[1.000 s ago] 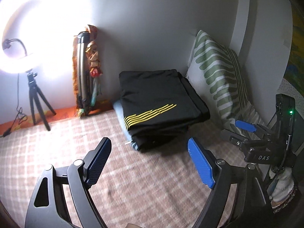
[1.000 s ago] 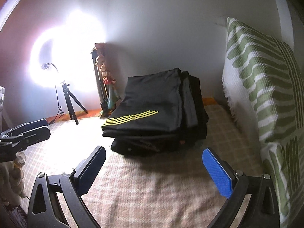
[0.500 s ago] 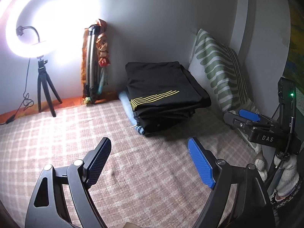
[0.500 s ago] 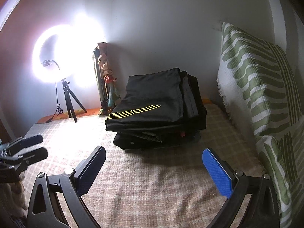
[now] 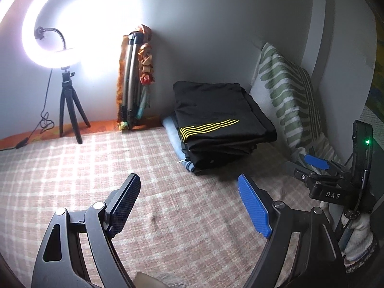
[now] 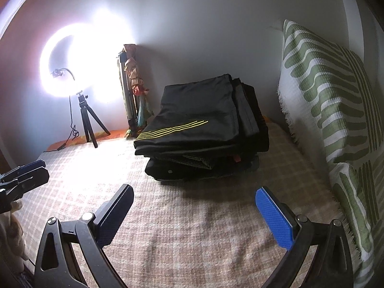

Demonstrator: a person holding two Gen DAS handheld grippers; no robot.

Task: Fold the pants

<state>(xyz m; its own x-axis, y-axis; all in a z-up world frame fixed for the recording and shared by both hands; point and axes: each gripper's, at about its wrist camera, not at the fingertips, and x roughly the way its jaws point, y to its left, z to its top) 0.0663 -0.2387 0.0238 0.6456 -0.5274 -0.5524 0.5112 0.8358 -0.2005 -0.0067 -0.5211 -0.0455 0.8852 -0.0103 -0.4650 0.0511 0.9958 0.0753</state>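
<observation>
both grippers are off the work here: left gripper [image 5: 189, 199] hangs over the checked blanket [image 5: 72, 168] with its jaws spread wide and nothing between them, and right gripper [image 6: 194, 206] does the same, wide apart, empty. the landmark is the stack of folded pants [image 6: 199, 129], and everything reads off that. top piece is black with thin yellow stripes [image 5: 208, 127], lying flat and square on the darker folded pieces beneath, with a blue-grey one [image 5: 172, 134] peeking out at the bottom on the ring-light side. the stack sits against the back wall, green-patterned pillow [image 6: 331, 110] just beside it on one side, folded tripod [image 5: 132, 81] and lit ring light [image 5: 57, 24] on the other. both grippers sit on the near side of the stack, well clear of it. no loose, unfolded garment shows on the blanket in front. my read: the striped pair looks folded and placed, so this fold seems finished; whether more pants wait out of view, can't tell.
</observation>
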